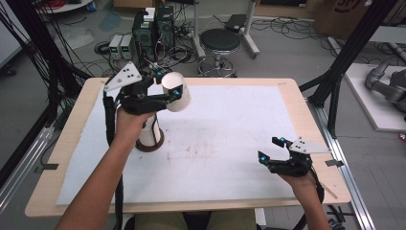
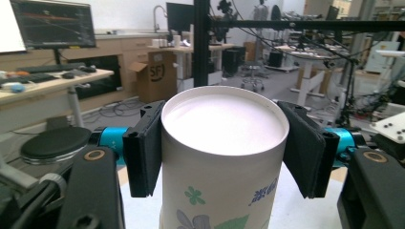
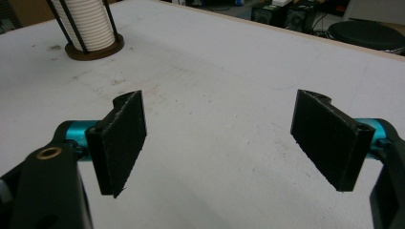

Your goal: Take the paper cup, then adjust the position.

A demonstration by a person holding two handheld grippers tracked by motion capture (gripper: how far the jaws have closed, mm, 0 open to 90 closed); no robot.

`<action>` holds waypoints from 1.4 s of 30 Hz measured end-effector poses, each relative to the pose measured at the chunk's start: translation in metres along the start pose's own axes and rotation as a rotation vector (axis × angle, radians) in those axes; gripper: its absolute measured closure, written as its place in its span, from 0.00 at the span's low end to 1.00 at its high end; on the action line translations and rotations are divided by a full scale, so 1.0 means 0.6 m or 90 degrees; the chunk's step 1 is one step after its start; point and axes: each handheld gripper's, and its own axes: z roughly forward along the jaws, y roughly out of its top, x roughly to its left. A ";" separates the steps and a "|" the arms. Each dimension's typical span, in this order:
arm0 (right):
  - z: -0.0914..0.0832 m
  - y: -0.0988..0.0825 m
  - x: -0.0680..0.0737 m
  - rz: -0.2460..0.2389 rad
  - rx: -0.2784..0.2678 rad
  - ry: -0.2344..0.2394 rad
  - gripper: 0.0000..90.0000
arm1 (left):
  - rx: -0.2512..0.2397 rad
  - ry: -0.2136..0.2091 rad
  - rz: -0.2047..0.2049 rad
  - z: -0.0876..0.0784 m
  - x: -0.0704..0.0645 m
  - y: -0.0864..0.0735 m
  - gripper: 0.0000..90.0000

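My left gripper is raised over the table's back left and is shut on a white paper cup. In the left gripper view the two black pads press on either side of the cup, which has a green and blue flower print and shows a flat white end towards the camera. Below that hand a stack of white cups stands in a dark rod holder with a round brown base. My right gripper rests low at the front right, open, with only bare mat between its pads.
A white mat covers most of the wooden table. Behind the far edge stand a black stool, computer towers and loose cables. A black frame post rises at the right.
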 end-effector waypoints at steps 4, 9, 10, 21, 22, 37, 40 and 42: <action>0.001 -0.001 -0.005 0.006 0.000 0.000 0.22 | 0.002 -0.019 0.001 0.017 -0.010 -0.016 0.41; -0.001 -0.002 -0.007 0.013 -0.002 -0.003 0.22 | 0.012 -0.033 -0.001 0.024 -0.012 -0.027 0.41; -0.002 -0.002 -0.007 0.013 -0.003 -0.003 0.22 | 0.012 -0.036 -0.001 0.025 -0.013 -0.029 0.41; 0.001 0.003 -0.002 0.011 -0.009 0.012 0.22 | 0.025 -0.053 0.011 0.027 -0.027 -0.036 0.41; 0.001 0.003 -0.002 0.011 -0.009 0.012 0.22 | 0.025 -0.052 0.011 0.026 -0.027 -0.037 0.41; 0.041 0.033 0.033 -0.028 0.006 0.078 0.22 | 0.056 -0.064 0.013 0.012 -0.047 -0.077 0.41; 0.047 0.038 0.039 -0.039 0.008 0.090 0.22 | 0.062 -0.068 0.010 0.011 -0.049 -0.086 0.41; 0.056 0.046 0.044 -0.042 0.007 0.105 0.22 | 0.063 -0.070 0.008 0.011 -0.050 -0.090 0.41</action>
